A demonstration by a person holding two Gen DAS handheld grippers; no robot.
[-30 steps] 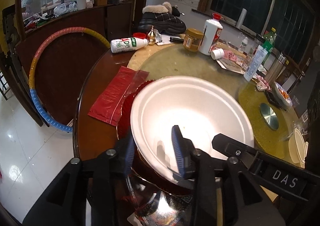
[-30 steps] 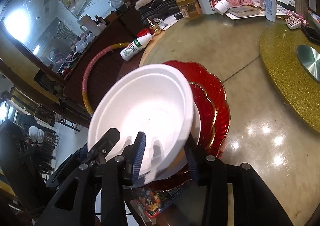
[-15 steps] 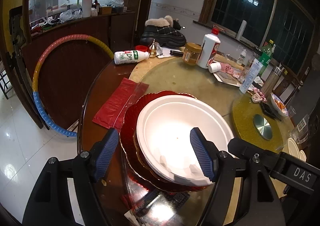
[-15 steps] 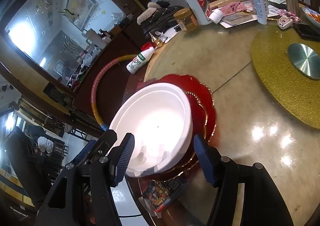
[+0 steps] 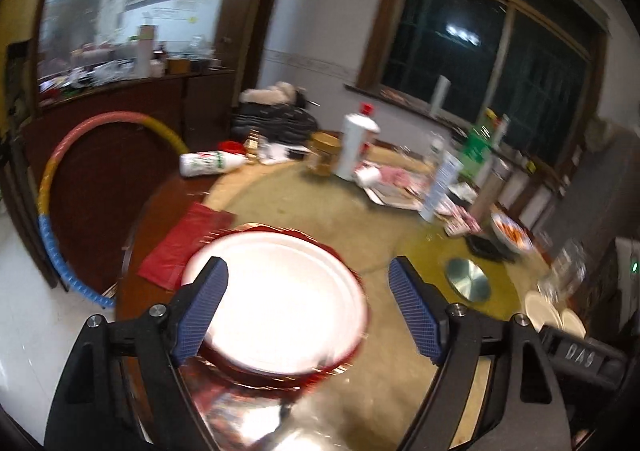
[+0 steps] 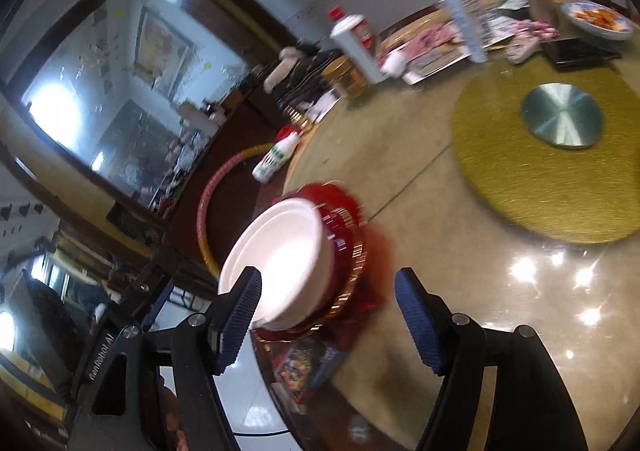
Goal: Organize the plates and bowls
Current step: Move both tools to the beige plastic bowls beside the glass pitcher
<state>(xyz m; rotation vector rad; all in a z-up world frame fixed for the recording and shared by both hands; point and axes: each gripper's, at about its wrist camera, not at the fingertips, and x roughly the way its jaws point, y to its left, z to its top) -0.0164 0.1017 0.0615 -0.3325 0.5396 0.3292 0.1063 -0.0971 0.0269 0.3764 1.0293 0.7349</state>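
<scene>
I have both tools tilted down toward the near edge of the round, glossy stone-look table [image 6: 460, 251]. My left gripper [image 5: 308, 303] has its jaws spreading wide, with nothing pressed between the ribbed blue pads [image 5: 200, 311]; the white foam bowl [image 5: 280, 299] sits below and beyond them, free of contact. My right gripper [image 6: 328, 319] is rolled so the room leans to one side, and its jaws are also opening; the bowl [image 6: 284, 267] shows just past the left pad, and the pads do not press on it.

That white bowl is round, matte and deep-walled, and a second rim line suggests 2 nested together, though blur keeps me from being sure. It rests on a red scalloped plate with a gold-edged rim [image 6: 352, 235], glassy and shiny, at the table's near edge. A flat red plastic bag [image 5: 180, 247] lies just beside the plate on the dark wood border. Further in, a gold glitter turntable [image 6: 520, 187] carries a brushed metal disc [image 6: 562, 115] at its centre.
</scene>
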